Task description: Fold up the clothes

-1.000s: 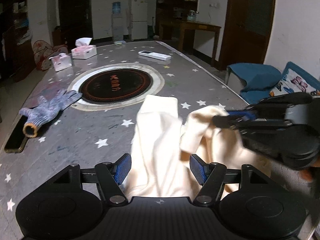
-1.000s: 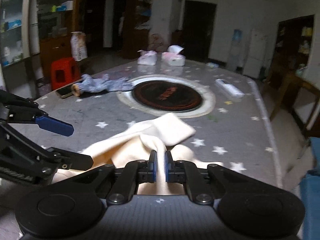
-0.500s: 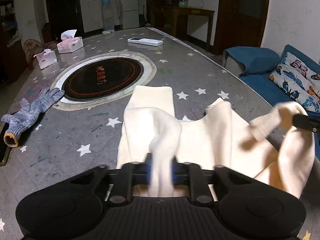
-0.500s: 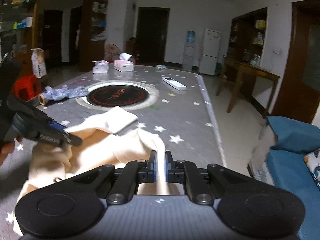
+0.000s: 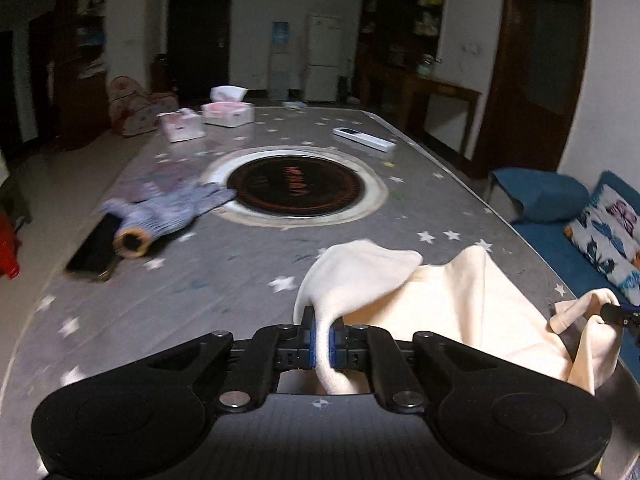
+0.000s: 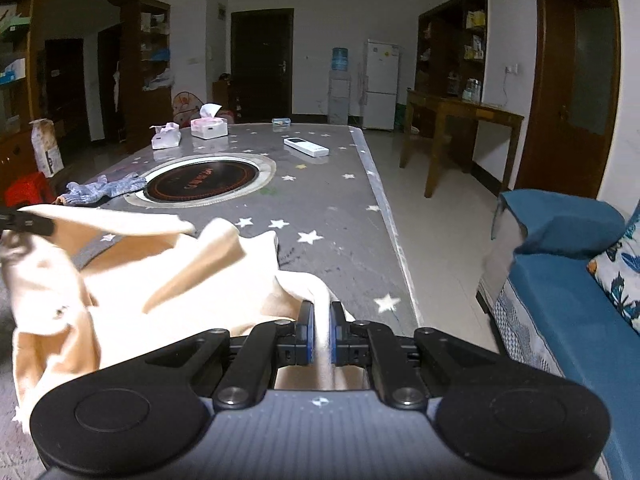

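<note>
Left tongs [image 5: 323,342] newly clamped on garment [image 5: 440,304]

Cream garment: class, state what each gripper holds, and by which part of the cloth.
Both hold the cream garment. The left gripper pinches a bunched fold at its left edge; the right gripper pinches a fold at its right edge.

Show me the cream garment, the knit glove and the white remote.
cream garment [image 5: 452,304], left wrist view, on its bunched middle.
knit glove [image 5: 168,216], left wrist view, on the palm.
white remote [image 6: 306,146], right wrist view, on its top face.
</note>
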